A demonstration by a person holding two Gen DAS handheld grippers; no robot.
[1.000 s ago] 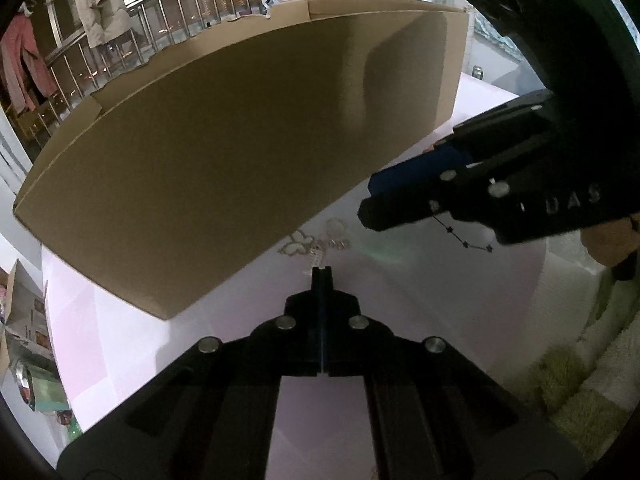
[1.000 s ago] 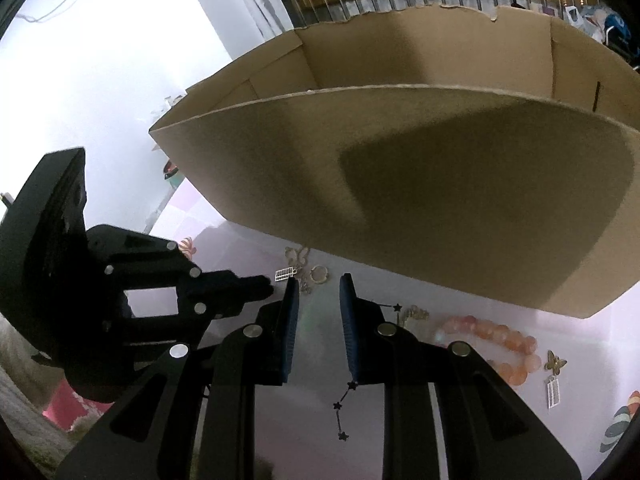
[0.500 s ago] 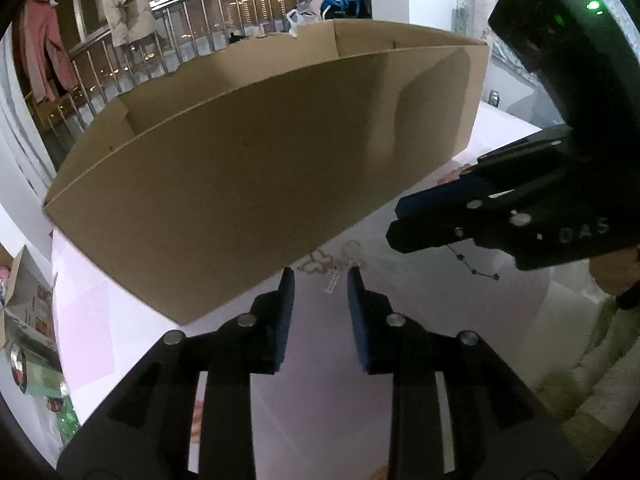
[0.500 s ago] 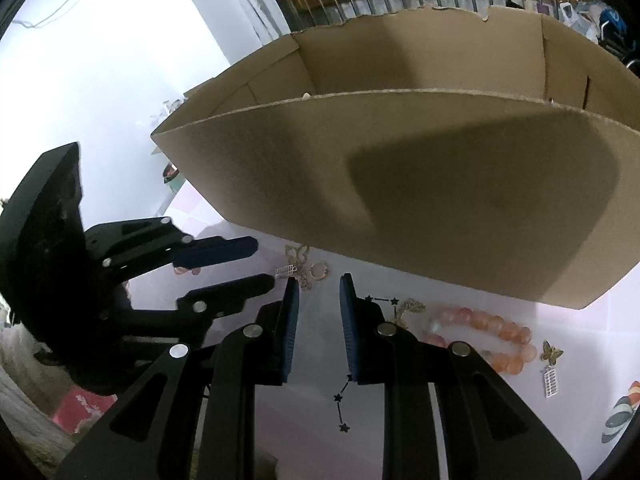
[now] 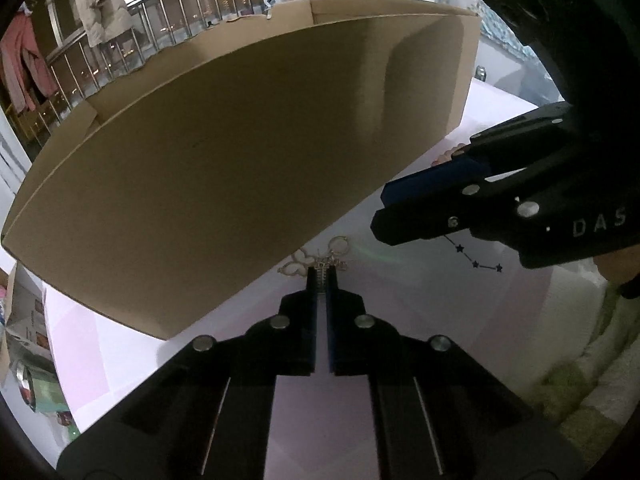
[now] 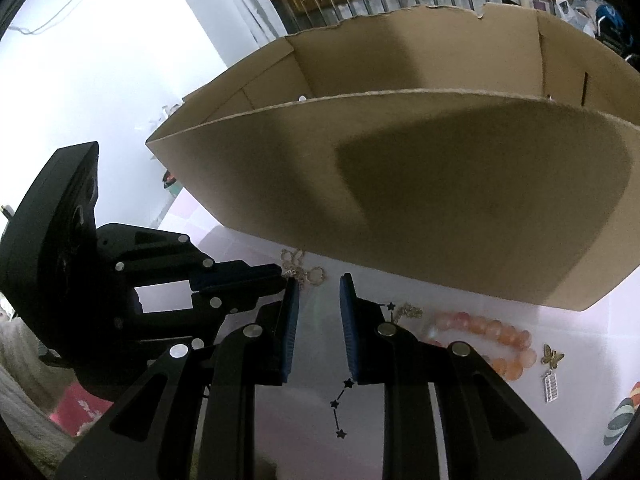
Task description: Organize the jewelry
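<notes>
Two tongs are seen: left tongs (image 5: 321, 280), spread half a second earlier, now pinched on the butterfly earring (image 5: 320, 268) for boxing; right tongs (image 6: 316, 292) held spread

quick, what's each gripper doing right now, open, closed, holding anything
Left gripper: closed on the small silver rectangular charm of the butterfly-and-ring jewelry cluster, on the pink tabletop.
Right gripper: jaws open, holding nothing.

We see a metal railing (image 5: 132, 60) behind the cardboard box (image 5: 240, 160), coats (image 5: 96, 0) hanging above it, a green packet (image 5: 40, 392) left of it
</notes>
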